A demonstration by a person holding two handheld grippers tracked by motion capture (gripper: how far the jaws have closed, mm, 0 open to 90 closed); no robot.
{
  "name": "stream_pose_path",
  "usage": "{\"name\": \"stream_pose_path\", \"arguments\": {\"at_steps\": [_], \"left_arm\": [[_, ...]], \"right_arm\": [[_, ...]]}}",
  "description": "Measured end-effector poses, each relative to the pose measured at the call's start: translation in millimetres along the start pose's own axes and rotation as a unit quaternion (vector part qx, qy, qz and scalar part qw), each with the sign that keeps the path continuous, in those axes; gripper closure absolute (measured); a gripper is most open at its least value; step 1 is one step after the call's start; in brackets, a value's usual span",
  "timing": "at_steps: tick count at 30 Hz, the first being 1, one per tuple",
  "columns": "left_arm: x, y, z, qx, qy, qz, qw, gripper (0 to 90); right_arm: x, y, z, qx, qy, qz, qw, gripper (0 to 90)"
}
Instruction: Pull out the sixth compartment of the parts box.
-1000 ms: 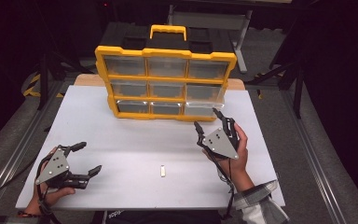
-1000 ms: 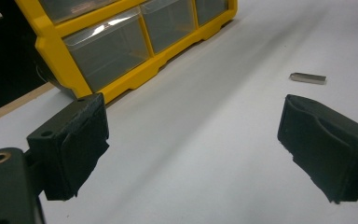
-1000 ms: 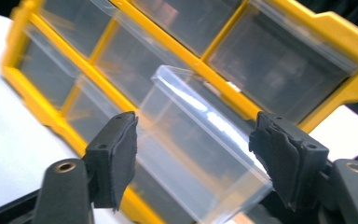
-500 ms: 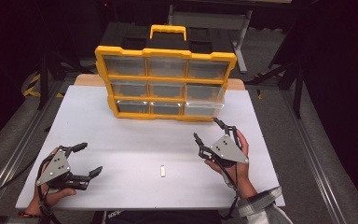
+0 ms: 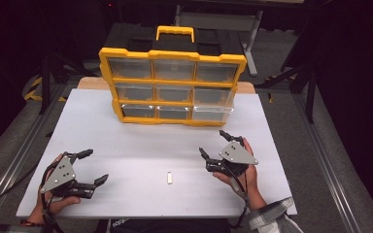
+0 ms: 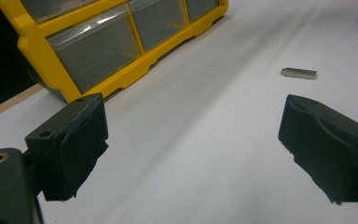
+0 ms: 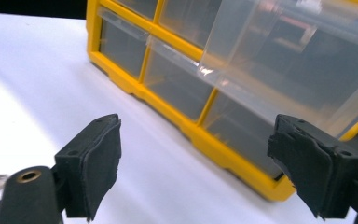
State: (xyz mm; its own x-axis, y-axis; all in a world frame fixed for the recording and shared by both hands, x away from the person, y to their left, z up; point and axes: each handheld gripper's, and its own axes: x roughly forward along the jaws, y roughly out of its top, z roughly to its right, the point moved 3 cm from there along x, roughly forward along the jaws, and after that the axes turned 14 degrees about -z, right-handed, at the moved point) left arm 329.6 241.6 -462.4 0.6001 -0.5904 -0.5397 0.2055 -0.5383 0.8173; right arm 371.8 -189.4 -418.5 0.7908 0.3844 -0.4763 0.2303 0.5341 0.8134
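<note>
The left gripper (image 5: pixel 97 166) rests low over the near left part of the white table (image 5: pixel 126 141). Its jaws stand wide apart with nothing between them. In the left gripper view (image 6: pixel 191 140) bare table fills the gap.

The small metal bar (image 5: pixel 170 178) lies flat on the table, to the right of this claw's tips and well apart from them. In the left gripper view the bar (image 6: pixel 299 72) sits ahead of the right-hand jaw and beyond it. There its long axis runs across the claw's line of sight, so this claw would meet it broadside.

From above, the bar's long axis points away from the person toward the yellow organizer (image 5: pixel 172 29), ends fore and aft.

The right gripper (image 5: pixel 212 144) is the nearer of the two. The bar lies to the left of its jaws and a little toward the person, near but not touching. Its jaws have just been opening and now gape, holding nothing.

In the right gripper view (image 7: pixel 196 158) the claw looks not at the bar but at the organizer's lower row. The clear drawer (image 7: pixel 279 60) is pulled partly out, ahead of the claw and toward its right jaw.

As I judge it, the pick-up turns on swinging the right claw left and toward the person. The jaws should then close across the bar's short width rather than along its length
</note>
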Motion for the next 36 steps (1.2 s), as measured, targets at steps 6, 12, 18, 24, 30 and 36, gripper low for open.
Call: {"name": "stream_pose_path", "arguments": {"at_steps": [6,12,18,24,30,36], "left_arm": [[1.9,-0.5,1.4,0.004,-0.005,-0.001,1.0,9.1],[0.4,-1.7,2.0,0.002,-0.008,-0.001,1.0,8.9],[-0.8,-4.6,2.3,-0.002,-0.013,0.001,0.9999,8.3],[-0.4,-6.3,2.7,0.001,-0.019,-0.003,0.9998,8.1],[-1.4,-7.5,2.5,0.002,-0.018,-0.004,0.9998,8.1],[-3.8,-8.5,2.4,0.0,-0.014,-0.004,0.9999,8.0]], "right_arm": [[12.4,-6.0,-7.0,-0.006,0.045,-0.031,0.9985,15.4],[26.9,-10.2,-18.1,-0.02,0.107,-0.076,0.9912,14.0],[40.8,-11.5,-32.0,-0.045,0.155,-0.097,0.9822,13.9],[44.5,-8.2,-41.9,-0.061,0.193,-0.094,0.9747,16.0],[46.6,-6.9,-46.7,-0.063,0.222,-0.101,0.9677,17.2],[50.1,-5.9,-53.4,-0.074,0.246,-0.112,0.9599,17.3]]}}
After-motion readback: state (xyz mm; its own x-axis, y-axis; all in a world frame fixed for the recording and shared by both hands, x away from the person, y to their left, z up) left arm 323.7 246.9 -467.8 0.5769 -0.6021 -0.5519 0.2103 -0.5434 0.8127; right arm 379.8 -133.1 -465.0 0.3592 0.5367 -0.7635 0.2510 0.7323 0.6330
